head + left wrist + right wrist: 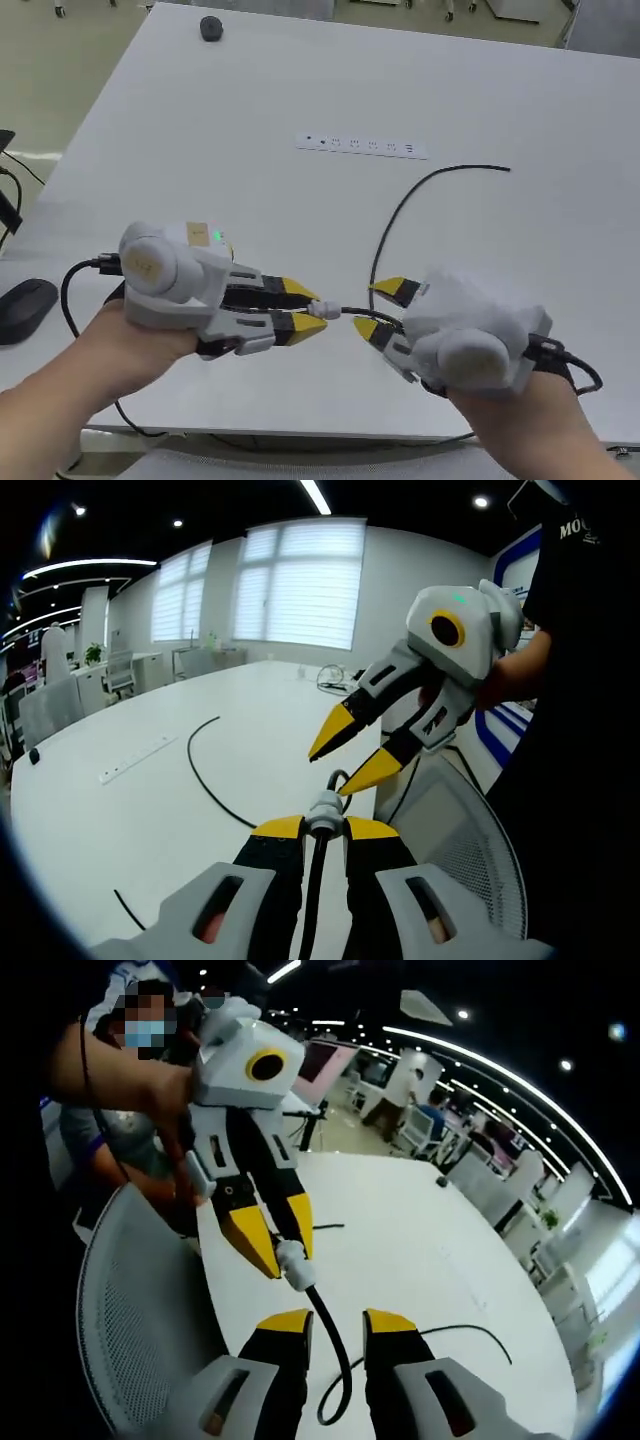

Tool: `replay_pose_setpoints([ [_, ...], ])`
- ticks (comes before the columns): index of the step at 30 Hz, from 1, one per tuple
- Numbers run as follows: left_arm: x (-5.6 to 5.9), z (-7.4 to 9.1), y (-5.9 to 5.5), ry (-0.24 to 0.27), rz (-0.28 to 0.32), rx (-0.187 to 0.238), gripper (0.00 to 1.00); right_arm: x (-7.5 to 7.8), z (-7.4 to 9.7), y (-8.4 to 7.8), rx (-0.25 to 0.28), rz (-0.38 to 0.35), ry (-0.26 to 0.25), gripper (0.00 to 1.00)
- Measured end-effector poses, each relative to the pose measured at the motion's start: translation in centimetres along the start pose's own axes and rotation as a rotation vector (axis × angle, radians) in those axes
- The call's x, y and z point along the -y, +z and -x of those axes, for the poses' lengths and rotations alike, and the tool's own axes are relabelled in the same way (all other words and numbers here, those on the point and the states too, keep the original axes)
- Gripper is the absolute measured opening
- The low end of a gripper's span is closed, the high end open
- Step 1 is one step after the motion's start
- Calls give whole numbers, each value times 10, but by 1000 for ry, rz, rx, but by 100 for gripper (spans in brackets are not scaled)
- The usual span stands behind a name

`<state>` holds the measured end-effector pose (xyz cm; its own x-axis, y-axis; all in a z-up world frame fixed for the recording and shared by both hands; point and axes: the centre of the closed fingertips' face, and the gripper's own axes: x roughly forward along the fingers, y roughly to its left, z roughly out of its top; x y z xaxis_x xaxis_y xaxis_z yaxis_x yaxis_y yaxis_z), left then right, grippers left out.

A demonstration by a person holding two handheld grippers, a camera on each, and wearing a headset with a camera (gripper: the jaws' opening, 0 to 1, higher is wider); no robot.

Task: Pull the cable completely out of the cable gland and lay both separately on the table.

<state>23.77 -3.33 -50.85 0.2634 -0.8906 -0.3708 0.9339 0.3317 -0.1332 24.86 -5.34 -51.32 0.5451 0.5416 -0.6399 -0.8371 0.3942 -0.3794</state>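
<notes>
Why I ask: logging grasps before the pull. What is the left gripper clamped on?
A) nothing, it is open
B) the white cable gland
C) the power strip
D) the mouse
B: in the left gripper view, the left gripper has its yellow tips shut on the white cable gland.

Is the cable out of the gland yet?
Not out: the thin black cable runs into the small white plastic gland held by the left gripper.

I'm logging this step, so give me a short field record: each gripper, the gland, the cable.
left gripper: shut on cable gland
right gripper: open, jaws either side of cable
cable: runs through cable gland, rest trailing over table
also on table: power strip
</notes>
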Motion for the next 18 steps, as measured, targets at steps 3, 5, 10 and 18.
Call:
replay_pose_setpoints([
  [3,0,0,-1,-3,0,-2,15,-5,-4,2,-8,68,8,13],
  [5,0,-1,-2,-4,0,-7,15,-6,-5,2,-22,108,2,9],
  [10,0,-4,-4,-4,-1,-14,15,-13,-9,2,-27,149,19,5],
  [18,-2,-10,-8,-8,-7,-23,15,-9,-12,-7,-40,72,24,0],
])
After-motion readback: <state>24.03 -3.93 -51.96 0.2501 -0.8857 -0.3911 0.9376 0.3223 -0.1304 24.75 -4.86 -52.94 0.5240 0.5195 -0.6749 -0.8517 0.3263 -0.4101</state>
